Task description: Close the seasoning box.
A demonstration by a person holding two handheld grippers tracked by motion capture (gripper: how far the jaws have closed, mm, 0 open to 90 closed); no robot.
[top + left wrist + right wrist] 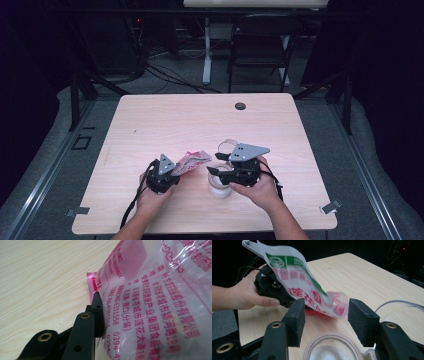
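Left gripper clamps the edge of a pink plastic packet, held just left of the jar, while the right gripper stands apart above the jar: a light, limp, slippery packet, best gripped at its sealed edge

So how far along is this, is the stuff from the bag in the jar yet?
Partly, it seems: the clear jar stands open, its lid flipped back, with white powder inside. In hand: the left gripper pinches the printed bag, while the right gripper sits open around the jar's rim. Whether more gets poured is unclear; closing the lid remains.
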